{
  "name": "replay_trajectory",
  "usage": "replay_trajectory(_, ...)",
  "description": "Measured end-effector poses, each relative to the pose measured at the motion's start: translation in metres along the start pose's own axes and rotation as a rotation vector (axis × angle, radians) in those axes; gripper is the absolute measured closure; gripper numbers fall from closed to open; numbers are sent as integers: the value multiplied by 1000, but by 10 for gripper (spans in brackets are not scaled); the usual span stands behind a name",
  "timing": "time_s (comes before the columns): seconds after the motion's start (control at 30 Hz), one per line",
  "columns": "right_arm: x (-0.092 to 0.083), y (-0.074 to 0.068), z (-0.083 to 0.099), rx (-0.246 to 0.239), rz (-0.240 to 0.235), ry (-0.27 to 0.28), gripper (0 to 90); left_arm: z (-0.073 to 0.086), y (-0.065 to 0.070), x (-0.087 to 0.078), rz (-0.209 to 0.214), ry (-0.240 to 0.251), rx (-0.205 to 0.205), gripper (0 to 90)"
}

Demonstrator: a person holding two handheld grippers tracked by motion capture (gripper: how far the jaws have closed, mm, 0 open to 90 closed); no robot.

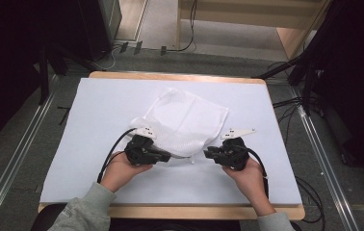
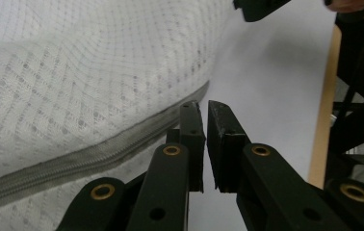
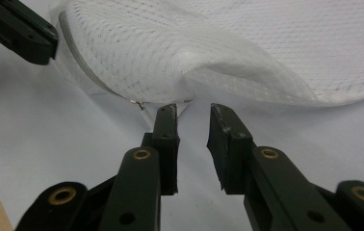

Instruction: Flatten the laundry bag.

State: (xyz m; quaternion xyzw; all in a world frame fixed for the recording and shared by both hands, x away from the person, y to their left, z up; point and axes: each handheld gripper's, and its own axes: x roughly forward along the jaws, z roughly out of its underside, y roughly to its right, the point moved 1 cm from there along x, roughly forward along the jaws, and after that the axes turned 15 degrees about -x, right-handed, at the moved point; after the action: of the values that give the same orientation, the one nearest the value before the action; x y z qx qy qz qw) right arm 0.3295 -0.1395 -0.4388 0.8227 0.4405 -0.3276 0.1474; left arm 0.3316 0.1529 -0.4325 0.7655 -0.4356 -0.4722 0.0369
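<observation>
From the high view, the white mesh bag (image 1: 186, 122) lies mid-table, with the left gripper (image 1: 163, 156) at its 7 o'clock corner and the right gripper (image 1: 209, 153) at 5 o'clock.

In the left gripper view the jaws are nearly pressed together beside the grey zipper (image 2: 98, 156), apparently pinching nothing, so reopen and bite the hem squarely.

In the right gripper view the jaws stand spread short of the zipper pull (image 3: 139, 103) at 11 o'clock; steady the cloth before tugging.

Above my side of the table (image 1: 276, 144), the high view looks forward and down — wide, taking in the whole white top. The camera on my left gripper (image 2: 204, 108) sits low, close along its jaws toward the mesh bag (image 2: 74, 72). My right gripper (image 3: 192, 113) camera faces that same bag's edge — each glimpsing the other gripper.
</observation>
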Motion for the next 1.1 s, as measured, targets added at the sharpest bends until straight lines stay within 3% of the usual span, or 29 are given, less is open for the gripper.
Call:
replay_trajectory(0.27, 2, -3, 1, 4, -6, 8, 751, -11, -21, 15, -68, 35, -24, 844)
replay_trajectory(0.7, 21, -7, -3, -5, -15, 4, 735, -21, -47, 29, -112, 29, -58, 835)
replay_trajectory(0.9, 41, -8, -7, -32, -47, -10, 637, -21, -55, 33, -121, 15, -73, 820)
replay_trajectory(1.1, 56, -6, -8, -45, -49, -16, 477, -20, -57, 32, -126, 21, -51, 820)
